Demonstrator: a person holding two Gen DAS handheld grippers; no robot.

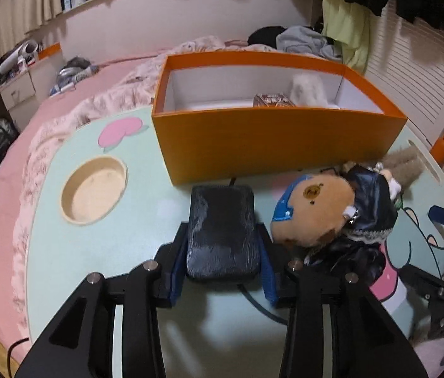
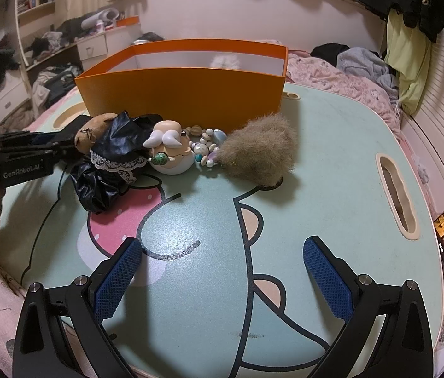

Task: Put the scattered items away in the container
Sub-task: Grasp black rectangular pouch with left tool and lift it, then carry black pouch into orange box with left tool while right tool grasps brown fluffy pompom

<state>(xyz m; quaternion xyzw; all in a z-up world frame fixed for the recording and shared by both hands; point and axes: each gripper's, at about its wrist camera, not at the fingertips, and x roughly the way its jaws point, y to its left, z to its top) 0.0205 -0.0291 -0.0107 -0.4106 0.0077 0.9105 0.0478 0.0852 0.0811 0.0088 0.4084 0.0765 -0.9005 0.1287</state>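
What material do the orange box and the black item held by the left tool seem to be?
Orange box: probably stiff cardboard, matte, with thin straight walls and white inside. Black item: seemingly padded faux leather, judging by its creased sheen and rounded edges.

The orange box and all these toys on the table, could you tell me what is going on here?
A person is tidying toys into the orange box. The left claw is shut on a black pouch just in front of the box. The right claw hangs open over the table, where a plush bear, figurine, beads and fur pom-pom wait.
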